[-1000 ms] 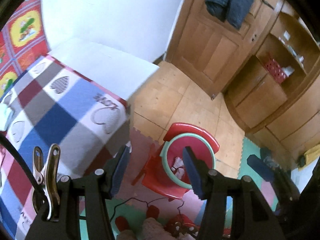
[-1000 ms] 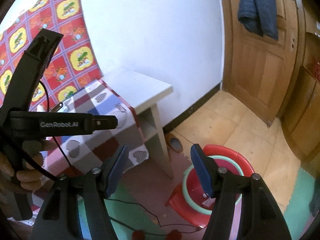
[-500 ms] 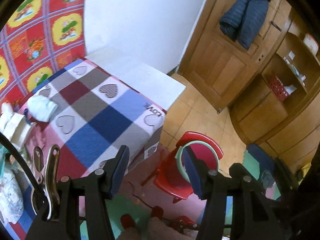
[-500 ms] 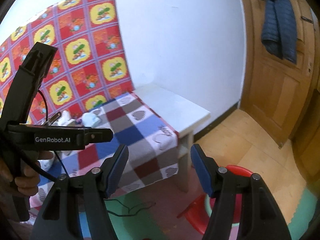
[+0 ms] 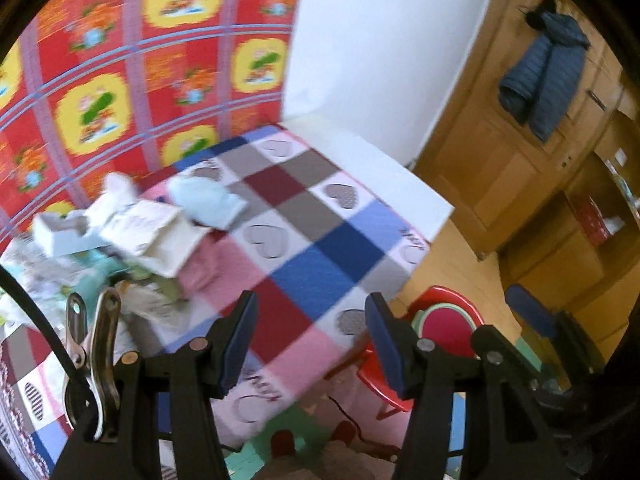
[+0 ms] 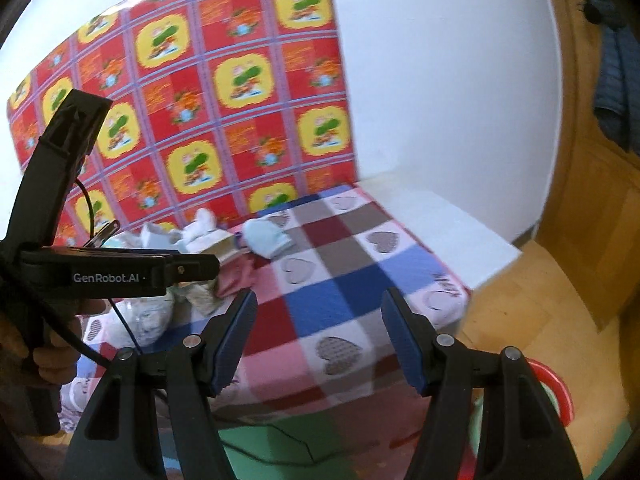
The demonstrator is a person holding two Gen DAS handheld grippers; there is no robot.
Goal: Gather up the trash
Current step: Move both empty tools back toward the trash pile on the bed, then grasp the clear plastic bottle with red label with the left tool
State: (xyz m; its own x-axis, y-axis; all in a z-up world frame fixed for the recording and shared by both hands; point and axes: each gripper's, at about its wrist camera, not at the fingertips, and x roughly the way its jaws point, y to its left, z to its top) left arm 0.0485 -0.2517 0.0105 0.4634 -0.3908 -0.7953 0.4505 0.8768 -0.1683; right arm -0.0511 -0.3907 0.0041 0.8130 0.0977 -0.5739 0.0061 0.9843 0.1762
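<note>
A heap of trash point(image 5: 120, 236) lies at the far left of a table with a checked heart-pattern cloth point(image 5: 304, 240): crumpled paper, a pale card box, wrappers and a light blue crumpled piece point(image 5: 204, 200). The same heap point(image 6: 192, 248) shows in the right wrist view beside the light blue piece point(image 6: 266, 240). My left gripper point(image 5: 312, 328) hovers open and empty above the cloth's near edge. My right gripper point(image 6: 320, 328) is open and empty too, over the cloth's front part. A red basin with a green rim point(image 5: 444, 320) sits on a red stool to the table's right.
A red and yellow patterned sheet point(image 6: 208, 92) covers the wall behind the table. The bare white table end point(image 6: 444, 220) juts right. A wooden door point(image 5: 520, 152) with a hanging blue jacket point(image 5: 540, 68) and wooden shelves point(image 5: 600, 216) stand at right. A cable point(image 6: 280, 440) runs over foam floor mats.
Both grippers have swung up and left, away from the red basin toward the table; the trash heap has come into view. Their jaws keep the same spread.
</note>
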